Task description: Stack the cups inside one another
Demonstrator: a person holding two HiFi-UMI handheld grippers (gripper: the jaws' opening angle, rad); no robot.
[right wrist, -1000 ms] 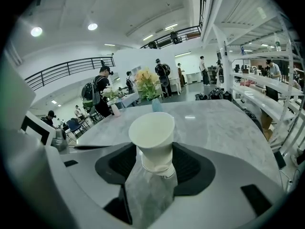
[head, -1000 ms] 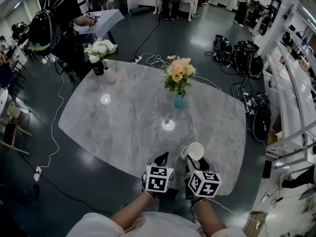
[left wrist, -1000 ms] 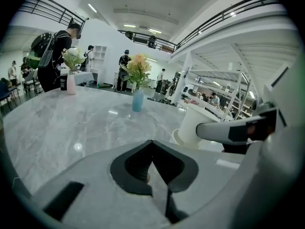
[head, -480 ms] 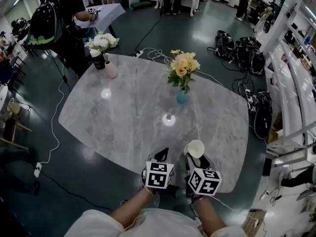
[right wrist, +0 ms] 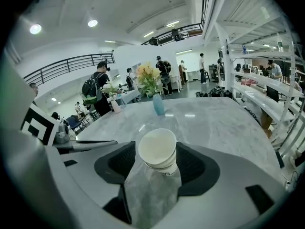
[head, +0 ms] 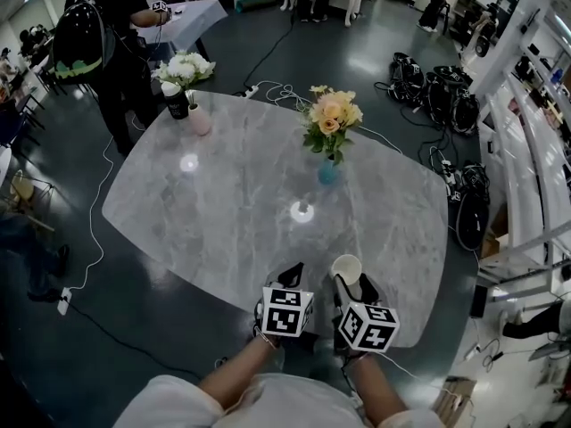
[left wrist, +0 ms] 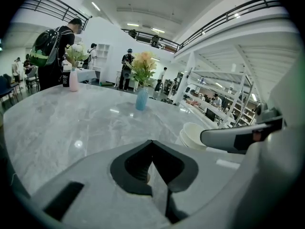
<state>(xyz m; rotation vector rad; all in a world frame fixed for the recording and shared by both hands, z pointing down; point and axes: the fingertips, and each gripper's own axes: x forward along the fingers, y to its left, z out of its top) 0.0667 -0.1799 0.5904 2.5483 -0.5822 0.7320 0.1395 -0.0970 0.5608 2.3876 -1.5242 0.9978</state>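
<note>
**A:** Where are the cups?

**B:** The cups [right wrist: 157, 149] are between the jaws of the right gripper [head: 352, 283]. The jaws press on them from both sides, below the rim. I see more than one rim, one inside another, so they are nested. The open mouth leans a little toward the camera on that gripper.

**A:** Do they stand on the surface?

**B:** They are over the near edge of the grey marble surface [head: 223, 203], close to the person's body. Their bottom is hidden, so I cannot tell if it touches.

**A:** And the left gripper?

**B:** The left gripper [head: 293, 280] is just beside the right one, on its left, also at the near edge. In its own view the black jaws meet at their tips and I see no object between them. The cups show to its right in that view.

**A:** What else is on the surface?

**B:** A blue vase [head: 327, 173] with orange flowers [head: 332, 114] stands past the middle, well apart from the grippers. At the far left corner there is a pink vase [head: 198, 123] and, beside it, a dark bottle [head: 177, 107] with white flowers [head: 183, 68] above them.

**A:** Are there people?

**B:** A person [head: 111, 25] with a backpack [head: 76, 38] stands on the floor beyond that far left corner. More people stand further back in the hall.
</note>
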